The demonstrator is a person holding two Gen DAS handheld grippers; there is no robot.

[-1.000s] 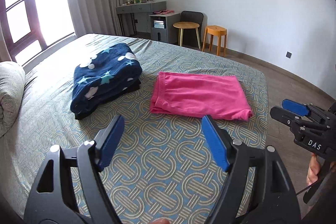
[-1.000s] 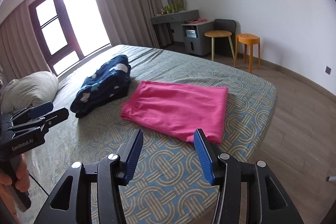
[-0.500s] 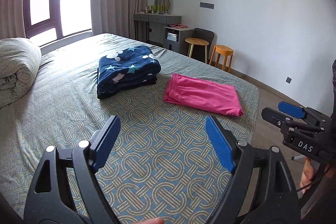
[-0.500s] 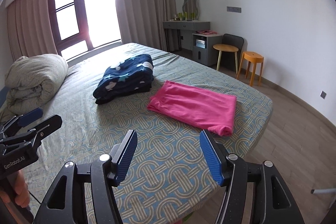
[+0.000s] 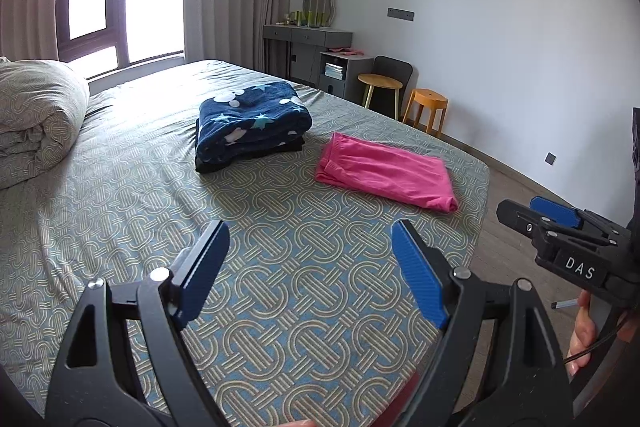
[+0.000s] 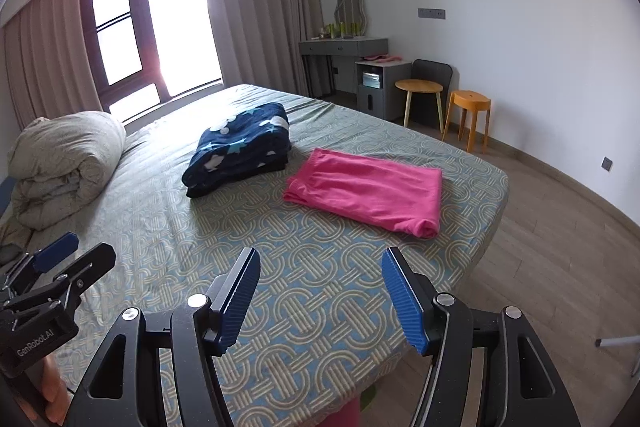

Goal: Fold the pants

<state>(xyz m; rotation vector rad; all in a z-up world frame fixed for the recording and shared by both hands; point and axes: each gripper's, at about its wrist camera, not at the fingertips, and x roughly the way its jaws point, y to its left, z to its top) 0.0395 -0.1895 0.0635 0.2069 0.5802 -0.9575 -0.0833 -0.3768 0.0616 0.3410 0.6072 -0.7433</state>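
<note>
Bed [image 5: 120, 195]: fills most of both views, covered by a sheet with a grey, cream and blue interlocking-ring print; near right corner beside wooden floor.
Curtains [image 6: 256, 7]: pale, hanging either side of a bright dark-framed window [image 6: 168, 23] behind the bed.
Rolled duvet [image 6: 64, 167]: bundled at the left end of the bed, same ring print.
Dressing table [image 6: 344, 47]: grey, against the far wall, with a wavy mirror and small green bottles on top; low grey cabinet just beside it.
Dark chair [image 6: 434, 71]: behind a round wooden side table [image 6: 418, 87], orange stool [image 6: 470, 107] next to it.
Navy blanket [image 5: 252, 123]: folded, star and cloud print, mid-bed, near the pants but apart from them.
Pink pants [image 5: 386, 171]: folded into a flat rectangle, lying on the bed near its right edge, to the right of the blanket, untouched by either tool.
Left gripper [image 5: 310, 271]: held above the near part of the bed, blue-padded jaws spread wide, nothing between them.
Right gripper [image 6: 320, 295]: over the near bed edge, jaws likewise wide apart and empty; seen from the left wrist camera at the right edge, marked "DAS".
</note>
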